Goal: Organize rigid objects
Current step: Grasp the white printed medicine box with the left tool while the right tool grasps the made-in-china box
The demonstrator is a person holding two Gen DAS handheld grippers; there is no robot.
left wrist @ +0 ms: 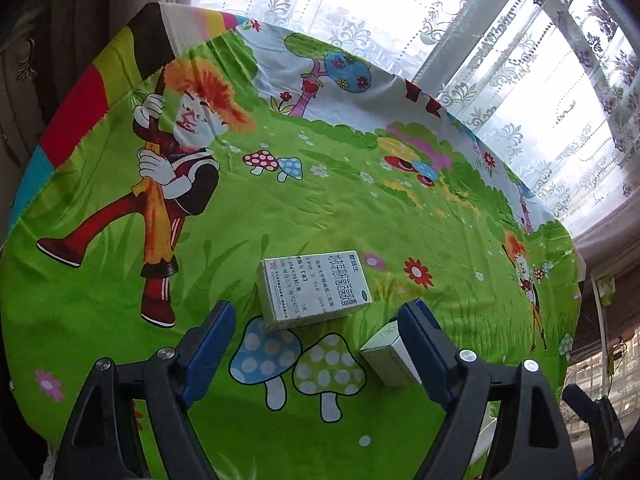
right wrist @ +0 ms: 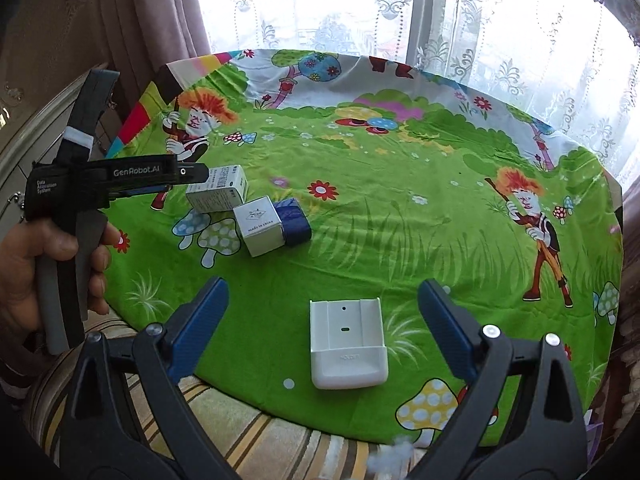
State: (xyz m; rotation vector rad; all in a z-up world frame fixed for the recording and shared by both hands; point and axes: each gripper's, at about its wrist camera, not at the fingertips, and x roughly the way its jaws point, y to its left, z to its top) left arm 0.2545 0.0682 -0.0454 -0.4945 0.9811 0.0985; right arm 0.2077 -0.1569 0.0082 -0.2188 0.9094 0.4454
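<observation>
A white medicine box (left wrist: 314, 288) with printed text lies on the cartoon tablecloth (left wrist: 360, 208), just ahead of my left gripper (left wrist: 318, 312). Its blue pads stand wide apart and touch nothing. A small white box (left wrist: 386, 354) sits partly hidden behind the right finger. In the right wrist view, the medicine box (right wrist: 218, 192), a white cube box (right wrist: 260, 226) and a blue box (right wrist: 296, 222) cluster together, with the left gripper (right wrist: 200, 176) above them in a person's hand (right wrist: 24, 264). My right gripper (right wrist: 323, 286) is open over a white plastic holder (right wrist: 348, 344) lying flat; the pads stay clear of it.
The round table's near edge runs just below the holder, with a striped cushion (right wrist: 240, 420) beneath it. Lace curtains and a window (right wrist: 360, 8) stand behind the table. Heavy drapes (right wrist: 160, 20) hang at the left.
</observation>
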